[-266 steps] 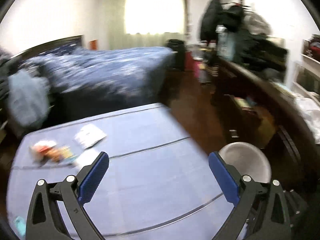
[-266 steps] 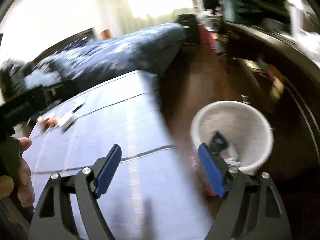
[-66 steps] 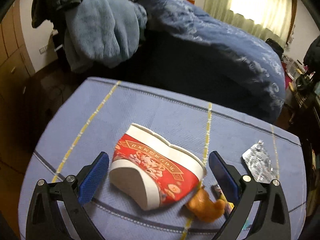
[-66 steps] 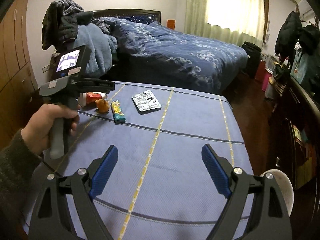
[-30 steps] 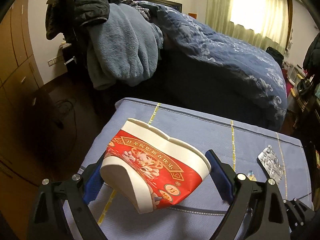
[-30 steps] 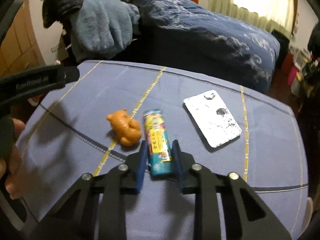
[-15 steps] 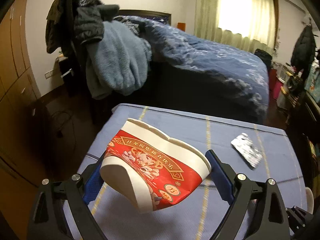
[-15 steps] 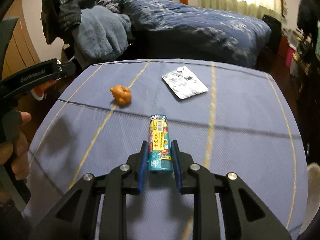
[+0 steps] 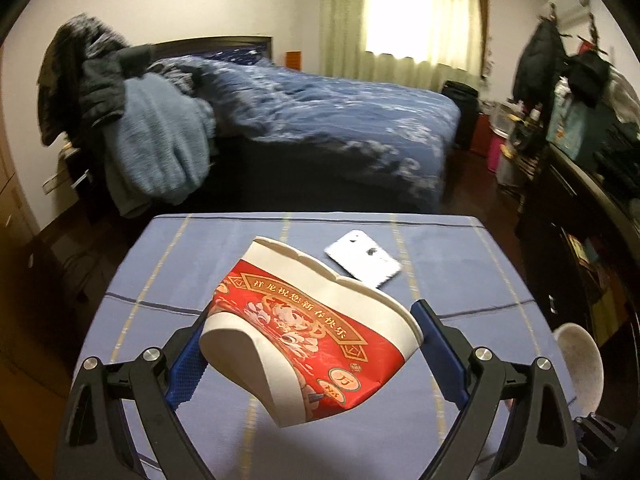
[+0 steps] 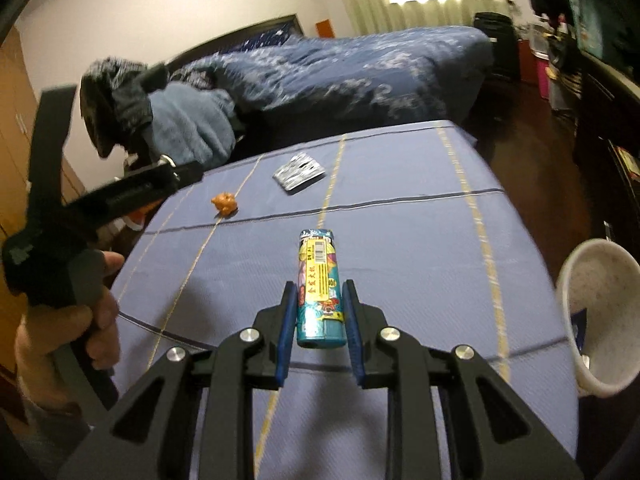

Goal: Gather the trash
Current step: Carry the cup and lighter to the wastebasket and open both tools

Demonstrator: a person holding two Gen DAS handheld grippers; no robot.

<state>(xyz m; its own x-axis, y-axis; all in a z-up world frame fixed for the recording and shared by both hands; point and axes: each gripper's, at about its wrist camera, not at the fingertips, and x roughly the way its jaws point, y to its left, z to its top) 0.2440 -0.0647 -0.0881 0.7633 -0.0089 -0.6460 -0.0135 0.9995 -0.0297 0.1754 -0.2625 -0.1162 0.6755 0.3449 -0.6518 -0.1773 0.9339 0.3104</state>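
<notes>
The left tool (image 9: 308, 344) has its blue pads clamped on a crushed red-and-white paper bowl (image 9: 308, 332), one pad on each side, and the bowl is tilted and held up off the surface (image 9: 460, 248), with its shadow on the cloth underneath. The bowl's rim is dented and it has Chinese lettering around the red band.

The right tool (image 10: 320, 312) is squeezed nearly closed around the lower end of a teal snack tube (image 10: 319, 288) with a barcode label near its far end. The tube sticks straight out forward from between the pads; can't really tell if it's touching the cloth or just above it.

On the blue striped cloth there's a silvery foil wrapper (image 10: 299, 171) lying flat toward the far side, and a small orange crumpled lump (image 10: 225, 203) a bit to the left of it, apart from the wrapper. In the right wrist view the person's left hand (image 10: 68, 328) is gripping the handle of the left tool at the left edge.

Off the right edge of the surface, lower down on the floor side, sits a white speckled bin (image 10: 600, 316), open top facing up. The bed (image 9: 320, 120) with a blue duvet is behind the surface.
</notes>
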